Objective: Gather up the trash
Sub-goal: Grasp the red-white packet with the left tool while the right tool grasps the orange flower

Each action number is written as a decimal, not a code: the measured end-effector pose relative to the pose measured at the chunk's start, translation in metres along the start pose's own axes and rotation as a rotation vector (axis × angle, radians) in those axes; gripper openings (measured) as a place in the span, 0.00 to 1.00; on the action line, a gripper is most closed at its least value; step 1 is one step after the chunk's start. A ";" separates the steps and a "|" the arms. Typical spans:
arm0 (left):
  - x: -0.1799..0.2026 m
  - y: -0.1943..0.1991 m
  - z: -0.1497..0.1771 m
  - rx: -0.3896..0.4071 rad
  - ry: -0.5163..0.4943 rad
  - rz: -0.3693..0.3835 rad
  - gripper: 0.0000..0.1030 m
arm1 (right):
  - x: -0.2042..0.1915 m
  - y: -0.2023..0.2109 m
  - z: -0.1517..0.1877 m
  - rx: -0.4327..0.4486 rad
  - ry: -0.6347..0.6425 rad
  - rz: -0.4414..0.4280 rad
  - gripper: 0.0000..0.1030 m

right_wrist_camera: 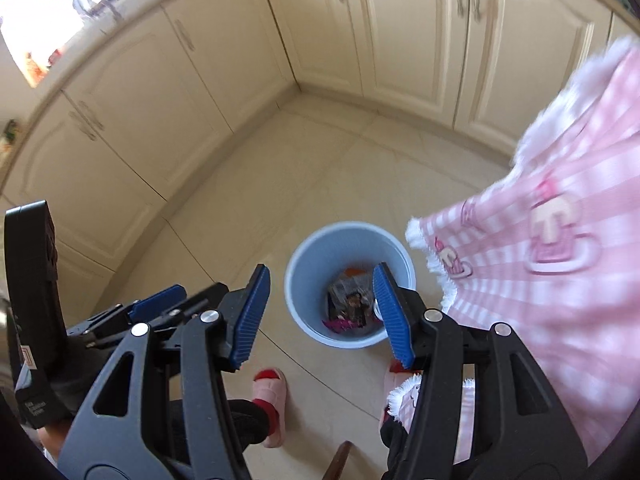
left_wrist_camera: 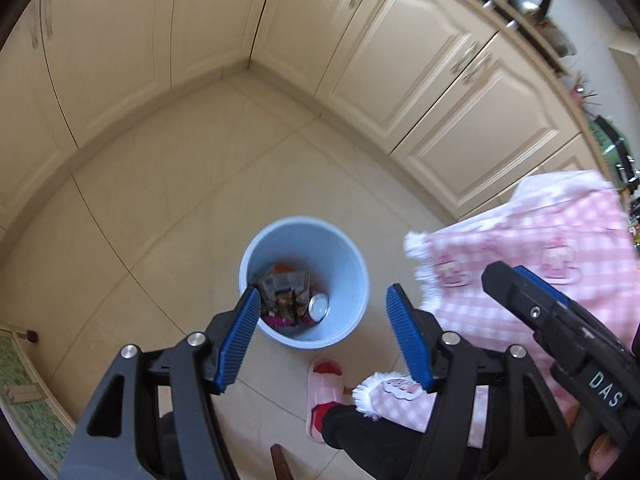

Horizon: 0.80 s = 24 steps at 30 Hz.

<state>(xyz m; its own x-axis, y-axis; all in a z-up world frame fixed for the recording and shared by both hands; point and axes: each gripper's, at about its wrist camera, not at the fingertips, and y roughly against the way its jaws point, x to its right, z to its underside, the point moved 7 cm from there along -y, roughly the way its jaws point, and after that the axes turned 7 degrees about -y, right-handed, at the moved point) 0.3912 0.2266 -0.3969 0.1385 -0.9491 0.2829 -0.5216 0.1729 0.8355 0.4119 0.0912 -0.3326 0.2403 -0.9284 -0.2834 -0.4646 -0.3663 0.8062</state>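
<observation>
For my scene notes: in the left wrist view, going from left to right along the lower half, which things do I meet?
Green mat → left gripper over the blue bin → pink checked garment → right gripper.

We see a smooth, matt pale-blue plastic bin (left_wrist_camera: 352, 280) holding crumpled glossy wrappers (left_wrist_camera: 286, 292) and a shiny metal can (left_wrist_camera: 319, 306). The floor tiles (left_wrist_camera: 180, 200) look smooth with a soft sheen, the cabinet doors (left_wrist_camera: 440, 80) satin. The left gripper (left_wrist_camera: 324, 316) has ribbed blue pads (left_wrist_camera: 408, 336) on matt black plastic with bright metal pins. The pink checked garment (right_wrist_camera: 560, 280) is fleecy cloth.

Spread left tool (left_wrist_camera: 324, 304), blue bin (left_wrist_camera: 352, 280), can (left_wrist_camera: 318, 306)
</observation>
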 end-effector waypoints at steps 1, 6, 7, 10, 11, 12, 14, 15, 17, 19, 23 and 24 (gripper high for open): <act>0.008 0.019 -0.003 0.034 -0.017 -0.003 0.62 | -0.004 0.021 -0.003 0.041 0.009 -0.008 0.52; 0.055 0.091 -0.015 0.166 -0.103 0.017 0.62 | -0.005 0.107 -0.010 0.201 0.017 -0.032 0.53; 0.070 0.104 -0.016 0.188 -0.126 0.029 0.63 | 0.001 0.131 -0.012 0.247 0.012 -0.032 0.54; 0.114 0.130 -0.015 0.230 -0.202 0.058 0.64 | 0.027 0.186 -0.013 0.344 -0.014 -0.012 0.57; 0.133 0.137 -0.014 0.237 -0.236 0.070 0.64 | 0.038 0.198 -0.013 0.363 -0.024 -0.009 0.57; 0.146 0.141 -0.012 0.239 -0.259 0.081 0.64 | 0.053 0.216 -0.013 0.392 -0.040 0.004 0.59; 0.184 0.148 -0.008 0.234 -0.320 0.126 0.64 | 0.085 0.247 -0.007 0.435 -0.081 0.041 0.60; 0.199 0.150 -0.005 0.228 -0.342 0.143 0.64 | 0.103 0.261 -0.005 0.457 -0.105 0.056 0.61; 0.239 0.151 0.001 0.217 -0.401 0.169 0.64 | 0.139 0.287 0.001 0.492 -0.152 0.103 0.62; 0.277 0.147 0.008 0.197 -0.458 0.190 0.65 | 0.181 0.308 0.007 0.519 -0.211 0.148 0.63; 0.351 0.129 0.024 0.135 -0.565 0.236 0.66 | 0.253 0.337 0.022 0.537 -0.329 0.227 0.64; 0.367 0.125 0.027 0.123 -0.585 0.235 0.66 | 0.272 0.342 0.026 0.537 -0.358 0.242 0.64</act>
<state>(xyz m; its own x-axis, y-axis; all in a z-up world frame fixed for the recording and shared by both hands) 0.3544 -0.1070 -0.2016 -0.4550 -0.8825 0.1190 -0.5799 0.3950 0.7125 0.2961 -0.2886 -0.1475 -0.1771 -0.9175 -0.3562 -0.8498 -0.0401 0.5257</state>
